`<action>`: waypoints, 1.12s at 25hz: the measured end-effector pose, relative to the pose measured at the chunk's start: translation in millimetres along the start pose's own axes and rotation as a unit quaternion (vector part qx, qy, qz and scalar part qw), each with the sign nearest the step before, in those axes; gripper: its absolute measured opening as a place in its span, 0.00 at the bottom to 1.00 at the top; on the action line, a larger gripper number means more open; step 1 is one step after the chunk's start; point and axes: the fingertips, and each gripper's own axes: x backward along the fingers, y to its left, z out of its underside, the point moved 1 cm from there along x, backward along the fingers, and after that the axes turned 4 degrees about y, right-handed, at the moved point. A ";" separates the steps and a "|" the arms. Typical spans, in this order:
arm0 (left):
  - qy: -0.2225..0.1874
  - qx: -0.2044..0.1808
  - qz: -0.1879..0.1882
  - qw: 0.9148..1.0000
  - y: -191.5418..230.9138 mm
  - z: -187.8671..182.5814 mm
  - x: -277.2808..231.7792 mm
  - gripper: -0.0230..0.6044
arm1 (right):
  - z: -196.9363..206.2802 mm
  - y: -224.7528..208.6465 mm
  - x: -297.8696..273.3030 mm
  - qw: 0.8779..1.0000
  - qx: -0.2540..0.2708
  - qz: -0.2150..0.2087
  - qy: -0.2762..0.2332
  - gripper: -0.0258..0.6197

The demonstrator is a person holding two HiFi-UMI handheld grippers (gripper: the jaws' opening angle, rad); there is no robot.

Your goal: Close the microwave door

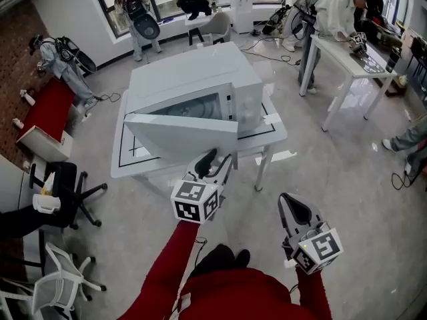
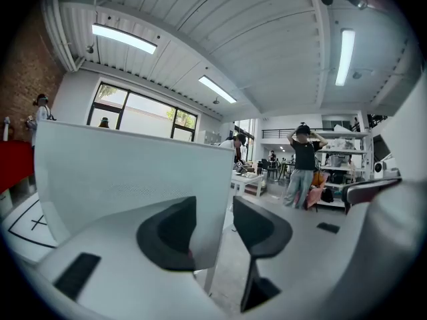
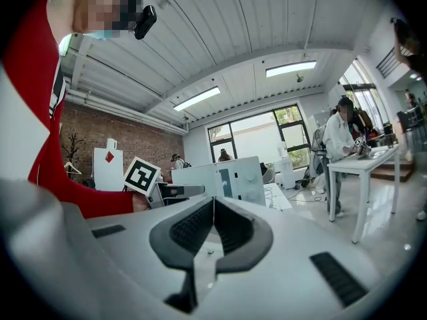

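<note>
Microwave door [image 1: 180,137] ajar, your left gripper [image 1: 217,159] at its edge.
Its jaws stand apart around that edge (not clamped); your right gripper [image 1: 288,203] has jaws together.

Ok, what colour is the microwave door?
White; the microwave door shows best in the head view.

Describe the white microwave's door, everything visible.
The white microwave door is a flat, glossy rectangular panel with a faint dotted mesh patch, seen in the left gripper view. It stands upright, swung partly open from the white microwave, free edge towards the person. That edge sits between the open jaws of the left gripper; contact with the pads is unclear.
</note>
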 end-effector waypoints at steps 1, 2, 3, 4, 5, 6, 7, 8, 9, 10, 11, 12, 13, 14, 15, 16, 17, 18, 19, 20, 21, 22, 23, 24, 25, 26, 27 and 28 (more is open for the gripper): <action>0.001 0.003 -0.005 1.000 2.4 0.6 -3.1 0.32 | -0.8 -2.2 -3.2 1.000 -0.005 -0.002 0.001 0.06; 0.001 0.006 -0.008 1.000 4.6 1.2 -6.7 0.31 | -2.7 -4.5 -6.4 1.000 -0.010 -0.004 0.000 0.06; 0.002 0.010 -0.011 1.000 6.6 1.8 -10.9 0.31 | -4.8 -7.8 -9.2 1.000 -0.010 -0.005 -0.003 0.06; 0.002 0.013 -0.012 1.000 8.6 2.3 -15.6 0.31 | -5.9 -12.2 -11.4 1.000 -0.008 -0.004 -0.008 0.06; 0.004 0.015 -0.014 1.000 10.9 2.6 -20.3 0.31 | -6.8 -16.5 -13.5 1.000 -0.008 -0.003 -0.010 0.06; 0.005 0.015 -0.016 1.000 13.8 2.6 -24.4 0.31 | -7.4 -20.3 -15.9 1.000 -0.009 -0.002 -0.012 0.06; 0.006 0.015 -0.020 1.000 17.1 2.1 -27.9 0.30 | -6.9 -24.2 -18.5 1.000 -0.009 -0.002 -0.012 0.06; 0.005 0.014 -0.024 1.000 20.4 1.0 -30.7 0.30 | -6.5 -28.0 -21.4 1.000 -0.008 -0.003 -0.012 0.06; 0.003 0.011 -0.028 1.000 23.4 -0.4 -33.0 0.30 | -6.7 -31.7 -24.4 1.000 -0.007 -0.003 -0.012 0.06; 0.001 0.007 -0.032 0.999 26.0 -1.6 -34.9 0.29 | -6.5 -35.8 -27.4 1.000 -0.005 -0.001 -0.010 0.06; -0.001 0.004 -0.036 0.999 28.1 -2.2 -36.6 0.29 | -6.1 -40.1 -30.4 1.000 -0.003 0.002 -0.006 0.06; -0.001 0.001 -0.039 0.999 30.0 -2.4 -37.8 0.28 | -6.3 -44.1 -34.0 1.000 -0.002 0.004 -0.002 0.06; -0.002 0.001 -0.041 0.999 31.8 -2.4 -38.8 0.27 | -7.2 -47.7 -38.3 1.000 -0.002 0.006 -0.001 0.06; -0.003 0.004 -0.041 0.999 33.6 -2.8 -39.5 0.26 | -8.8 -50.9 -43.4 1.000 -0.003 0.006 -0.001 0.06; -0.005 0.007 -0.041 0.999 35.4 -3.8 -40.1 0.24 | -11.2 -54.1 -49.5 1.000 -0.003 0.006 -0.002 0.06; -0.007 0.010 -0.040 0.999 37.3 -5.2 -40.7 0.23 | -13.9 -57.2 -56.5 1.000 -0.002 0.005 -0.003 0.06; -0.009 0.013 -0.039 0.999 39.5 -6.9 -41.4 0.23 | -16.9 -60.2 -64.5 1.000 0.000 0.004 -0.004 0.06; -0.011 0.014 -0.039 0.999 41.6 -8.4 -42.0 0.23 | -19.9 -62.8 -72.9 1.000 0.001 0.001 -0.005 0.06; -0.013 0.015 -0.038 0.999 43.4 -9.6 -42.5 0.23 | -22.8 -65.0 -80.7 1.000 0.003 -0.001 -0.005 0.06; -0.014 0.014 -0.038 0.999 44.8 -10.5 -42.8 0.23 | -25.6 -66.8 -87.7 1.000 0.004 -0.004 -0.005 0.06; -0.014 0.013 -0.038 0.999 46.1 -11.3 -43.2 0.22 | -28.2 -68.4 -93.8 1.000 0.006 -0.006 -0.004 0.06; -0.015 0.013 -0.039 0.999 47.8 -12.2 -43.7 0.20 | -30.6 -69.8 -99.2 1.000 0.006 -0.006 -0.003 0.06; -0.015 0.013 -0.041 0.999 49.9 -13.3 -44.4 0.18 | -32.5 -71.3 -103.8 1.000 0.006 -0.007 -0.001 0.06; -0.014 0.016 -0.042 0.999 51.9 -14.4 -45.6 0.15 | -34.1 -72.8 -107.8 1.000 0.006 -0.006 0.002 0.06; -0.014 0.019 -0.043 0.999 53.6 -15.4 -47.4 0.14 | -35.4 -74.5 -111.2 1.000 0.005 -0.006 0.004 0.06; -0.013 0.021 -0.045 0.999 55.0 -16.3 -49.8 0.13 | -36.5 -76.5 -114.1 1.000 0.004 -0.005 0.007 0.06; -0.012 0.023 -0.048 0.999 56.4 -17.1 -52.5 0.13 | -37.6 -78.6 -116.6 1.000 0.003 -0.005 0.008 0.06; -0.011 0.024 -0.051 0.998 58.0 -18.0 -55.4 0.13 | -38.7 -80.6 -118.9 1.000 0.003 -0.004 0.010 0.06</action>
